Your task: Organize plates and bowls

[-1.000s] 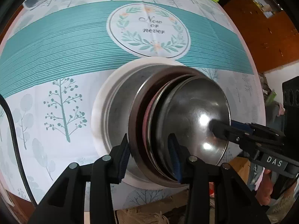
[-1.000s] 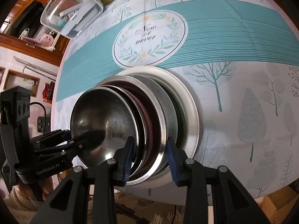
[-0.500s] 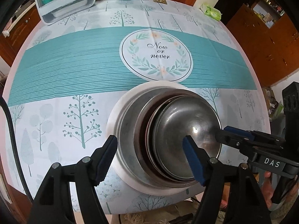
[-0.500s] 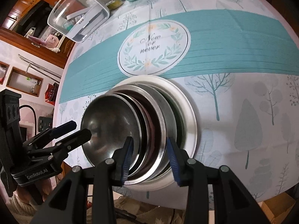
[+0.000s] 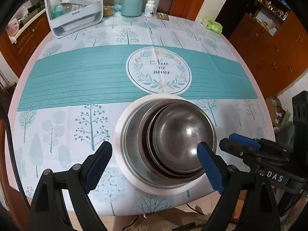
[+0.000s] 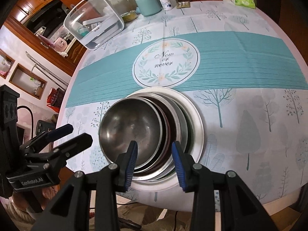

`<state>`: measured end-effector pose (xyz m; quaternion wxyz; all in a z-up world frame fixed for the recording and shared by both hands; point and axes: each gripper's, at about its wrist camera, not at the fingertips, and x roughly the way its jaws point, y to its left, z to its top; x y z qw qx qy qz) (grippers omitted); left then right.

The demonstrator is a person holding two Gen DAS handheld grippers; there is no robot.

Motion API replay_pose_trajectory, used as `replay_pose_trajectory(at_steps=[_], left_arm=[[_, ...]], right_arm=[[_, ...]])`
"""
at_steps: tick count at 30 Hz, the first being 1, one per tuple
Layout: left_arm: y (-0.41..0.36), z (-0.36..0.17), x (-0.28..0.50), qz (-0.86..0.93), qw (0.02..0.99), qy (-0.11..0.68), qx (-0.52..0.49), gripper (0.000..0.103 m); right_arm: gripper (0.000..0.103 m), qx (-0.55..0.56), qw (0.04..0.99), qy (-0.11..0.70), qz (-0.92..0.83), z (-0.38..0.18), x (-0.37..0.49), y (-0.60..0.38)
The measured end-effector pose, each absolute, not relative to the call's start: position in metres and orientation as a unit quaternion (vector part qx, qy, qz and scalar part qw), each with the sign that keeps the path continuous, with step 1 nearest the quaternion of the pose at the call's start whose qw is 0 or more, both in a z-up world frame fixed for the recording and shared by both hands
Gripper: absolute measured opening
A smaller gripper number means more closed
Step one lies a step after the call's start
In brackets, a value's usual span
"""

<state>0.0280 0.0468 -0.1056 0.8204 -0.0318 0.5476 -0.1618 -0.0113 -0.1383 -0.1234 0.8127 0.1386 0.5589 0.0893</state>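
Note:
A stack of dishes stands on the tablecloth near the table's front edge. A white plate (image 5: 117, 140) lies at the bottom, steel and dark red dishes sit on it, and a steel bowl (image 5: 179, 130) is on top. My left gripper (image 5: 154, 157) hovers above the stack; its jaws are opening wide and touch nothing. In the right wrist view it hangs just left of the bowl (image 6: 130, 129). My right gripper (image 6: 154, 154) stands partly open above the near rims, its pads off them. Seen from the left wrist, the right gripper (image 5: 228, 140) is just outside the stack's right edge.
At the back of the table stand a clear storage box with a white handle (image 5: 75, 5), a teal jar (image 5: 131, 3), a white bottle (image 5: 150, 7) and a green packet (image 5: 212, 25). The table's front edge (image 5: 154, 209) is close below the stack.
My left jaws have let go of the stack's rims and spread wide. Both grippers have lifted away, and the right gripper's tip has come out of the bowl. The stack stays put.

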Motion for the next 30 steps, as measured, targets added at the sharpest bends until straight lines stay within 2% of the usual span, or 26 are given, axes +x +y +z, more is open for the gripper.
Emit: replay_pose_trajectory(at_steps=[7, 30], left_arm=[[0.048, -0.087, 0.019, -0.157, 0.836, 0.526, -0.027, 0.102], [0.06, -0.015, -0.016, -0.068, 0.893, 0.445, -0.003, 0.102]], right_arm=[[0.037, 0.122, 0.826, 0.546, 0.066, -0.102, -0.02, -0.129], [0.041, 0.052, 0.899, 0.435, 0.019, -0.019, -0.047, -0.109]])
